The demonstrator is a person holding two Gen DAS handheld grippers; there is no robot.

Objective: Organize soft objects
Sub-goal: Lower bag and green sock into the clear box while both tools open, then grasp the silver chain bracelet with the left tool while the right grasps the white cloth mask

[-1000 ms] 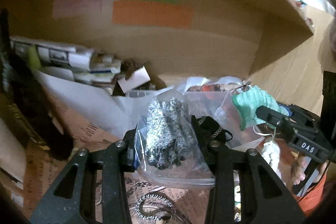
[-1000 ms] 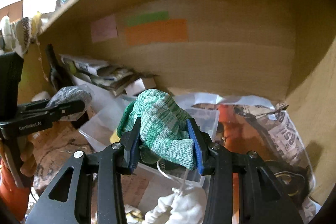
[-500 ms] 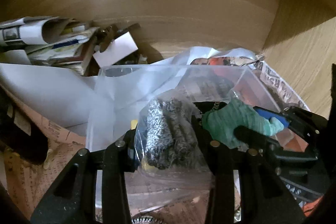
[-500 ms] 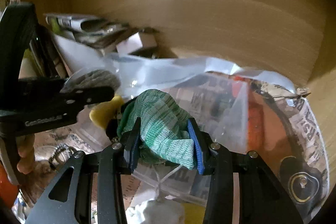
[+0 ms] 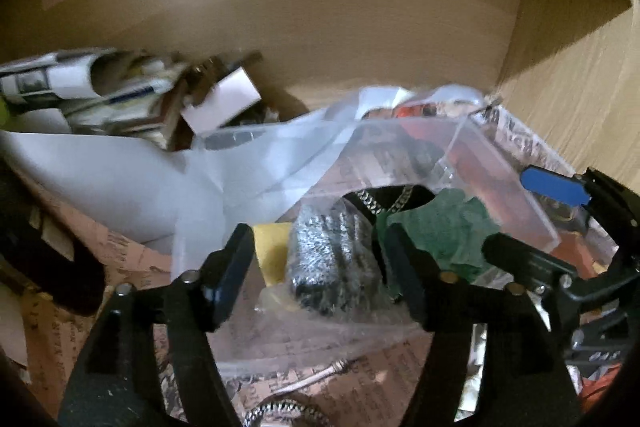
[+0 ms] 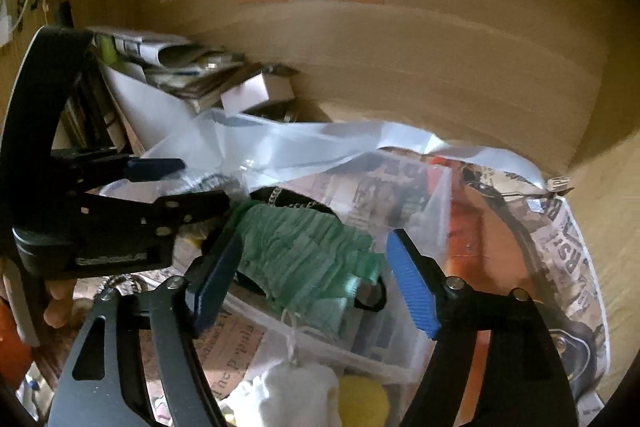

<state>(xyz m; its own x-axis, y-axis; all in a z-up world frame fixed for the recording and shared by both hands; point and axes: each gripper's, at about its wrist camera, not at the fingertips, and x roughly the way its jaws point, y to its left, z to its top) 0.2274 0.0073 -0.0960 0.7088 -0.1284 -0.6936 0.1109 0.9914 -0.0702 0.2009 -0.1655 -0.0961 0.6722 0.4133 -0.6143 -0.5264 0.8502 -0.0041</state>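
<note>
Green knit cloth [image 6: 308,251] and the bagged grey knit [image 5: 332,259] lie in the clear bin [image 5: 500,171]. Your left hand-held gripper [image 5: 316,259] and right hand-held gripper [image 6: 316,275] gape, gripping nothing. White fabric [image 6: 288,391] outside remains unsorted.

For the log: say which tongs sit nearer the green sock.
Right. The right tongs straddle the green sock, open; the left tongs are beside it, around the bagged grey item.

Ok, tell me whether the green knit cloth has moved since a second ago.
Yes. The green knit cloth has gone down into the clear plastic bin, released by the open right hand-held gripper.
</note>
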